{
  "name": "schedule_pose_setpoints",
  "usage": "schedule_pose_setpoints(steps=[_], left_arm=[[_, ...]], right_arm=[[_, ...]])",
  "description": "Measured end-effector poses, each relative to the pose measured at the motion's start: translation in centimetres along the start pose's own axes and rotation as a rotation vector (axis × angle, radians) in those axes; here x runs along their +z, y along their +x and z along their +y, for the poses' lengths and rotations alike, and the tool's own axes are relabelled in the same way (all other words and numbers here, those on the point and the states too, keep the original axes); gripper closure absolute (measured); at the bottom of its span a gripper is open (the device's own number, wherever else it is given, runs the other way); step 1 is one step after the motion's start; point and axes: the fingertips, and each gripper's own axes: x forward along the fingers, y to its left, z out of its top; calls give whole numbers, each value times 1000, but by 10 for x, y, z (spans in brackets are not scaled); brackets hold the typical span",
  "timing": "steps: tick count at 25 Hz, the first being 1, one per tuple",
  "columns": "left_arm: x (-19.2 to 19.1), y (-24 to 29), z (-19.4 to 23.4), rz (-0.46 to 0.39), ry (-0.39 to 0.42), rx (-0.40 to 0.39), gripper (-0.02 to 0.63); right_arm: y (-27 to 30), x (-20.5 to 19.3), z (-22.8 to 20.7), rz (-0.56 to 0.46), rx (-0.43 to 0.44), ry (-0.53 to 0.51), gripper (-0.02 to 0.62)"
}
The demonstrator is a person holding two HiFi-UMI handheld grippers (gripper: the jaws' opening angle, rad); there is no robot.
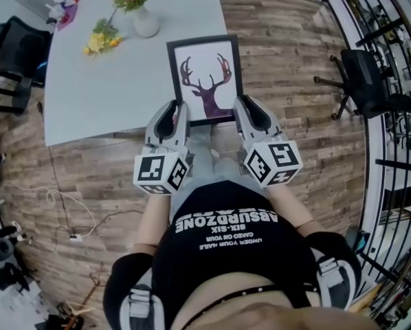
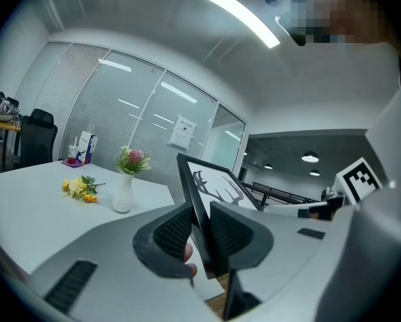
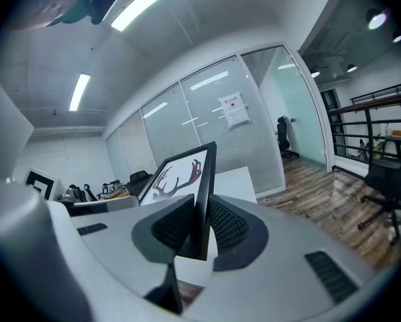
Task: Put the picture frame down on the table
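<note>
Wood-plank flooring runs around a pale grey desk [image 1: 109, 81], seen from above, with a black office chair [image 1: 367, 74] off to the right. At the far end of the desk stand a white vase [image 1: 146, 23] of pink flowers and, just beside it, a loose bunch of yellow flowers [image 1: 99, 41].

The picture frame [image 1: 205, 78] – black-edged, with a deer-head print – is over the near right corner of the desk, its lower edge about level with the desk's near edge. Whether it touches the surface cannot be told.

The left tongs [image 1: 176, 112] are clamped on the frame's lower left corner. In the left gripper view the black edge stands between the two ribbed pads, which press on it from both sides. The right tongs [image 1: 243, 108] grip the lower right corner the same way – closed on the frame's edge, with the frame tilted upward from them.
</note>
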Motion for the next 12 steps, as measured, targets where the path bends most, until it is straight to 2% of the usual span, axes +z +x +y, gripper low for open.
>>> schedule_pose_setpoints(steps=[12], left_arm=[[11, 67, 18, 25, -6, -2, 510]], right_arm=[[56, 19, -36, 16, -18, 18, 512]])
